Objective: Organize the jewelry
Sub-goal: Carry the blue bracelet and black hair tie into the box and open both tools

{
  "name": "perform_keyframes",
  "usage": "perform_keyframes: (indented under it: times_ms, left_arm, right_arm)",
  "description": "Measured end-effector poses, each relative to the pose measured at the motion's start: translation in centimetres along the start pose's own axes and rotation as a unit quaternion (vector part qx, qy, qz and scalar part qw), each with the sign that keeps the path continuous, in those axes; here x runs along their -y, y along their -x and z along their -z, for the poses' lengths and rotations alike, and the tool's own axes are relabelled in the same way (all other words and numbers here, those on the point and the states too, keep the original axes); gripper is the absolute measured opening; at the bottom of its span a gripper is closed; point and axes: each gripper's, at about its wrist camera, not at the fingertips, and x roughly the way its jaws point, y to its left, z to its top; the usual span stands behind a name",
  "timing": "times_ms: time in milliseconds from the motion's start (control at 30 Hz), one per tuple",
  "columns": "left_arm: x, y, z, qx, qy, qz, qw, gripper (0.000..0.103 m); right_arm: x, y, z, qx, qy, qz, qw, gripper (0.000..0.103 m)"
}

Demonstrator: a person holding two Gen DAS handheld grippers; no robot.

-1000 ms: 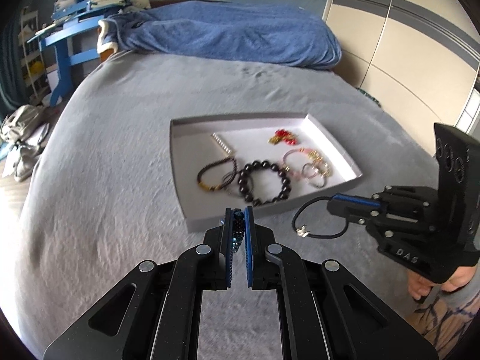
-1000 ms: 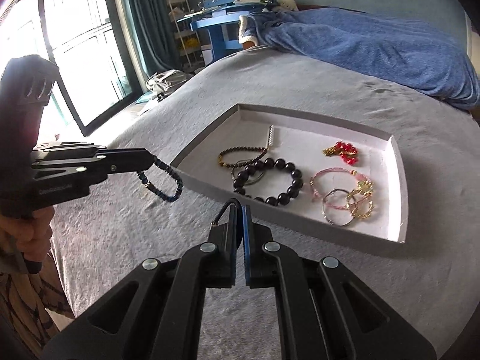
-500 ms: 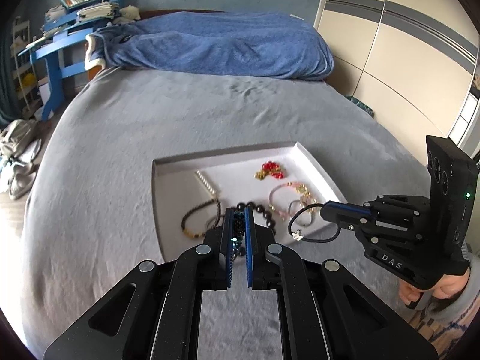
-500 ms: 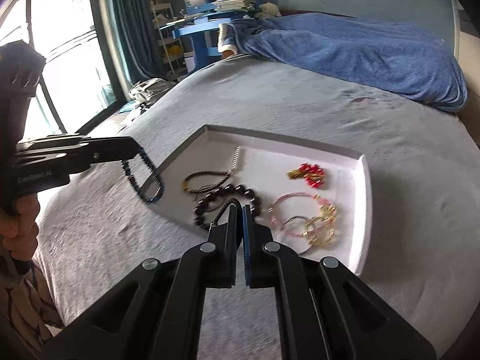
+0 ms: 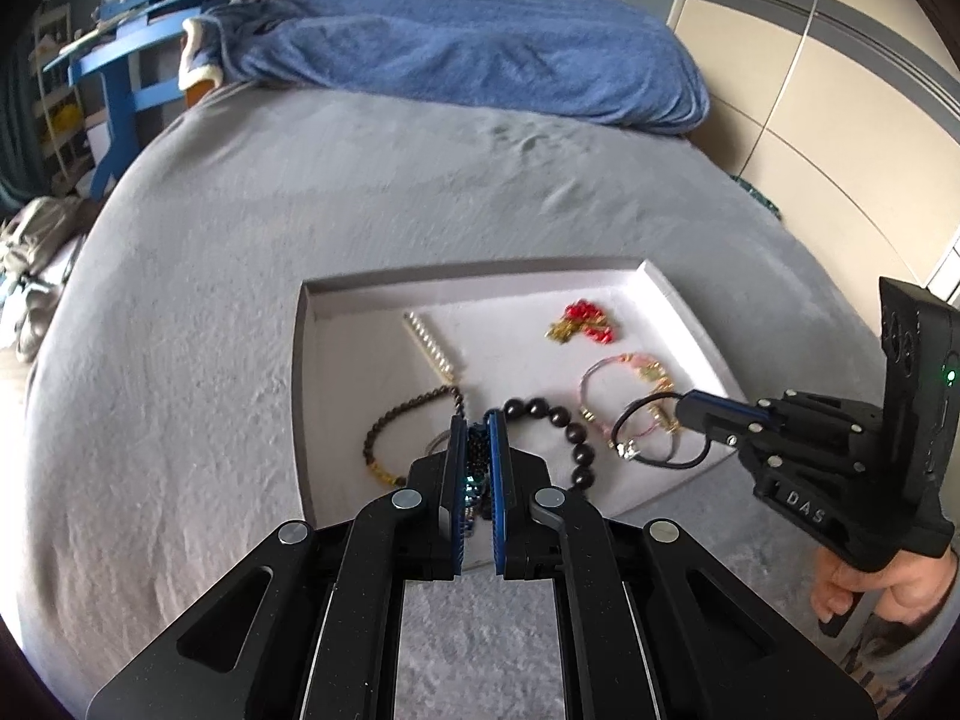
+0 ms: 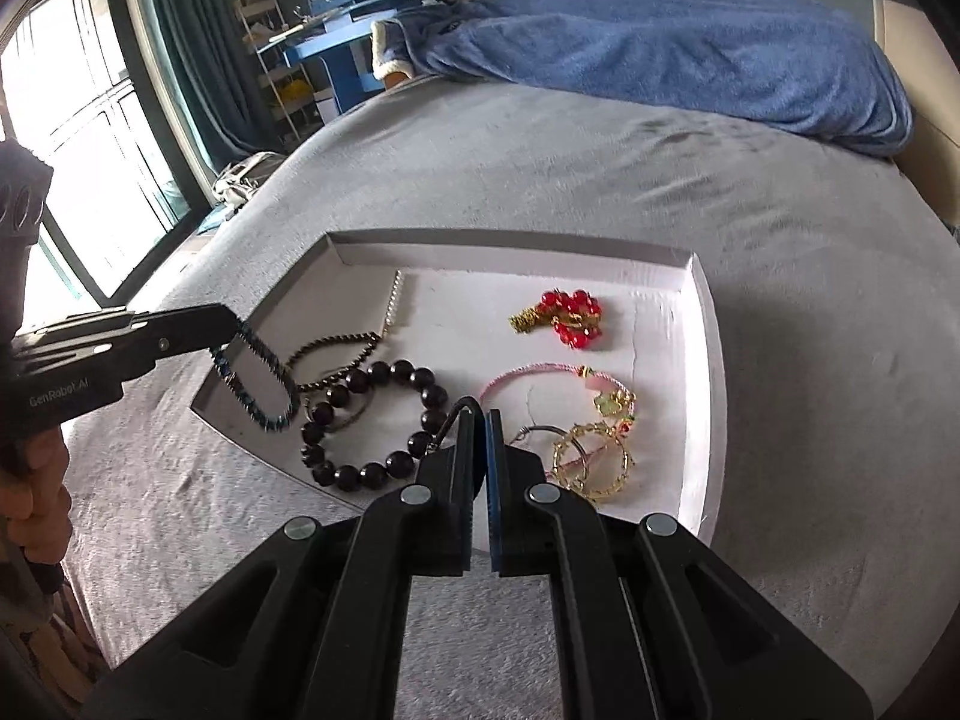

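My left gripper (image 5: pixel 478 420) is clamped on a dark faceted bead bracelet (image 6: pixel 255 381), which hangs as a limp loop over the near left corner of the white tray (image 6: pixel 699 324). My right gripper (image 6: pixel 478 417) is pinched shut on a thin black cord bracelet (image 5: pixel 651 435) with a small silver charm, dangling over the tray's near right part. Both pieces look light and floppy; I judge they will swing and drape, so a pinch on the strand itself, not on the charm, seems safest. The beads may be slippery. Readable writing: "DAS" on the right gripper body, "GenRobot.AI" on the left.
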Motion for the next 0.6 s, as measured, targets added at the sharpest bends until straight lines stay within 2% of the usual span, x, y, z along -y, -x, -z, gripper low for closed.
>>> perform_keyframes:
  times_ms: [167,300,400,467,533,600]
  left_arm:
    - [-0.3,-1.5,0.8,-0.025,0.003,-0.004,0.9997,0.008]
    - [-0.1,-2.3,1.6,-0.041,-0.016,-0.027,0.9987,0.008]
    - [-0.2,-2.4,2.0,-0.042,-0.020,-0.040,0.9981,0.021]
    - [-0.4,-2.3,1.9,-0.041,-0.020,-0.048,0.9978,0.027]
    - [-0.7,-2.1,1.9,-0.039,-0.018,-0.049,0.9979,0.042]
    - [-0.9,-1.9,1.9,-0.036,-0.014,-0.049,0.9980,0.043]
  right_arm:
    - [0.6,-1.3,0.4,-0.019,-0.011,0.007,1.000,0.003]
    - [1.3,-1.8,0.9,-0.029,-0.016,0.019,0.999,0.003]
    - [1.7,-1.9,1.0,-0.030,-0.024,0.025,0.999,0.006]
    - [1.9,-1.7,1.1,-0.027,-0.031,0.025,0.999,0.015]
    - [1.8,-1.4,1.1,-0.021,-0.032,0.024,0.999,0.025]
    - [1.7,-1.0,1.2,-0.016,-0.030,0.023,0.999,0.029]
